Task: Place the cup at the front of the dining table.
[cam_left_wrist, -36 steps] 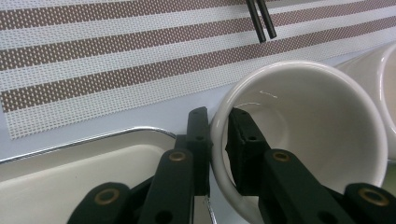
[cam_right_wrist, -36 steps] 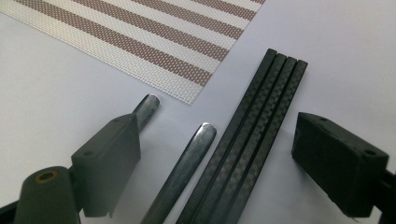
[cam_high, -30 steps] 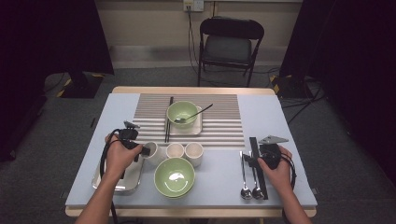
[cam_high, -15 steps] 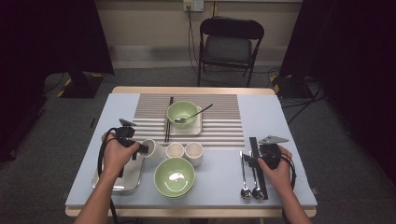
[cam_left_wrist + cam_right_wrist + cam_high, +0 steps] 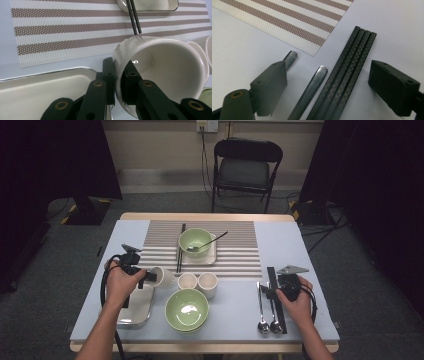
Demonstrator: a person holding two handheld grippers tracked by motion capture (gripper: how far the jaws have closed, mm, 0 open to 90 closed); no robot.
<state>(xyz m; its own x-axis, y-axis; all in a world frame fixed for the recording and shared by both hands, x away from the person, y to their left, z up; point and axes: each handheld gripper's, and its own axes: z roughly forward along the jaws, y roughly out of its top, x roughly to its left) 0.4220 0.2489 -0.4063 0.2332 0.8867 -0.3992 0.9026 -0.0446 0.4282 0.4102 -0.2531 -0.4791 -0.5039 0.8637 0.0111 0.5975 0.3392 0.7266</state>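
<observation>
Left gripper [image 5: 148, 278] w/ the tilted cup [image 5: 162, 276] clamped by its wall is hemmed in: two more cups [image 5: 199, 282] stand just beside it to the right, big green bowl [image 5: 187, 309] near in front, steel tray [image 5: 135, 306] under and behind it. Chopsticks [image 5: 180, 248] and the far bowl [image 5: 195, 241] on its plate block the way across the striped mat [image 5: 235, 251]. Bare mat left of the chopsticks gives room. Right gripper [image 5: 270, 290] straddles two spoons [image 5: 266, 307] and black sticks [image 5: 276, 300]; bare table [image 5: 310, 252] beyond it, twd the far right corner, is free.

Tilted cup [image 5: 162, 276] in the left claw [image 5: 148, 278], above tray [image 5: 135, 312], left of two cups [image 5: 199, 282].
</observation>
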